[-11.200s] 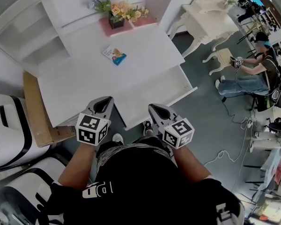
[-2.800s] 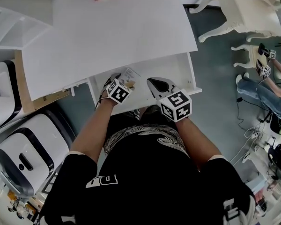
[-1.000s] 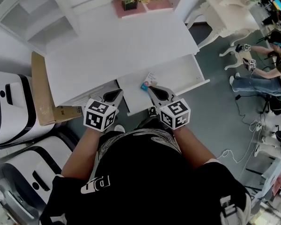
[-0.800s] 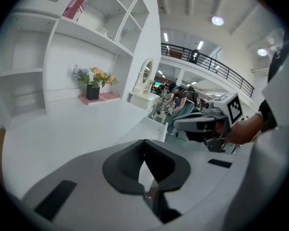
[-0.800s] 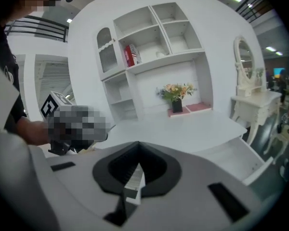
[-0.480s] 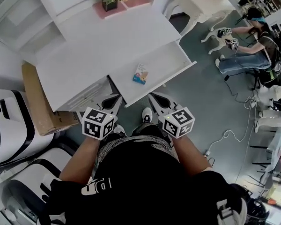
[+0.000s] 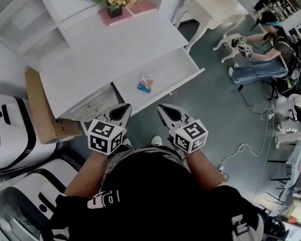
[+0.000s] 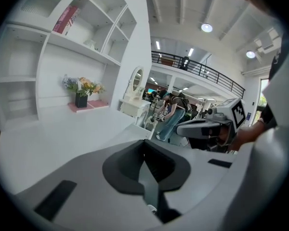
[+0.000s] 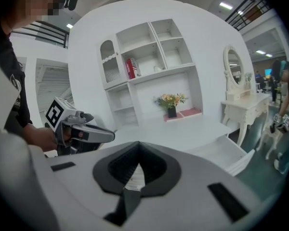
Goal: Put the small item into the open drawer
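The white tabletop filled the upper middle of the head view. At its far end stood a pot of flowers beside a pink tray. A white shelf unit took the upper left corner. A cardboard box leaned against the desk's left side, and white-and-black machines crowded the lower left. A white dressing table stood at the upper right, with a seated person beyond it at the right edge. Cables trailed over the grey floor at the lower right.

The drawer stood pulled out from the desk's near edge, slanting from centre frame up toward the right, and its front wall faced open floor. Nothing lay over its open top. Bare floor separated the drawer front from both grippers.

The left gripper and the right gripper were held side by side at lower centre, both pointing toward the desk and well short of the drawer. Each one's own view showed its fingers together, tip against tip.

The small item lay flat on the drawer bottom, in the drawer's left half just under the tabletop's edge. It was a thin rectangular packet, mostly white with blue at its lower end and some orange print too small to make out.
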